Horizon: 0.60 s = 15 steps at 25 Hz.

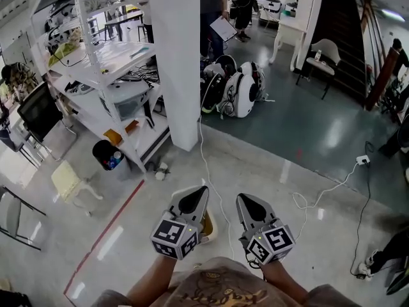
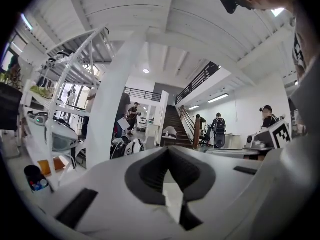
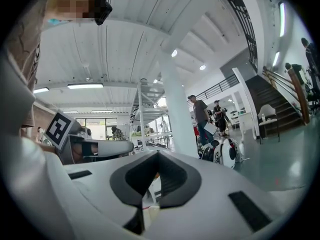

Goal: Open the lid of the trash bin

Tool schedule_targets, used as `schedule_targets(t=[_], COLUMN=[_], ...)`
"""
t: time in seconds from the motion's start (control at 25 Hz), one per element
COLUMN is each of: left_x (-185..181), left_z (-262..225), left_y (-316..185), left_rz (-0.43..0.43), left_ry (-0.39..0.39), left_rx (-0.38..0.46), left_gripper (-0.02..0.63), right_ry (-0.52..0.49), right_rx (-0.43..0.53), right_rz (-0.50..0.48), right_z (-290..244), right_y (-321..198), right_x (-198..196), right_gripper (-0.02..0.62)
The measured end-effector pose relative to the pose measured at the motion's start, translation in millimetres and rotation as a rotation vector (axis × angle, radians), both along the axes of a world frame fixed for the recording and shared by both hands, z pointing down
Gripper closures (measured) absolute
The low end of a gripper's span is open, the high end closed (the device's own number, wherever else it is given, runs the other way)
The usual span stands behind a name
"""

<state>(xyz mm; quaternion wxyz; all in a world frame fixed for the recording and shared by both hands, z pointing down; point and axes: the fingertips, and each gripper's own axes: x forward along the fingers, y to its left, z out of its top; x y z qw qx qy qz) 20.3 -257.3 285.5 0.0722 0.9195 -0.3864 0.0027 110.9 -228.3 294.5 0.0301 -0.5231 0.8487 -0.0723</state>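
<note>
The left gripper and the right gripper were held side by side, low in the head view and close to the person's body, both pointing forward over the pale floor. Each gripper's own view showed its jaws drawn together, with only a thin slit between the dark pads and nothing in it. A small black bin stood well off to the left, at the foot of a white shelf rack. Its top was uncovered and colourful scraps showed inside. Neither gripper was near it. The left gripper view caught the same bin low at its left edge. A cream thing peeked out from under the left gripper's tip, but too little of it showed to tell what it was. A white pillar rose ahead, just right of the rack. A thin white cable ran across the floor from the pillar's foot towards the grippers. Beyond the pillar, white and black machines lay on darker flooring, and people stood behind them. A cream stool stood to the left of the bin, and a red line crossed the floor between the stool and the grippers.
</note>
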Motion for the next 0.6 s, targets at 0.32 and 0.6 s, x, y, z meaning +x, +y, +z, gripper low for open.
schedule_targets(t=[0.32,0.6], left_x=[6.9,7.1], left_z=[5.8,16.0], left_y=[-6.3,-8.5], left_rz=[0.018,0.025], left_ry=[0.015,0.007], left_rx=[-0.023,-0.05], left_gripper=[0.598,0.598], right_ry=[-0.005,-0.01], right_rx=[-0.021,-0.041], right_rz=[0.017,0.031], right_z=[4.5,11.1], right_y=[-6.0,-10.4], right_x=[5.5,10.3], right_gripper=[0.566,0.566])
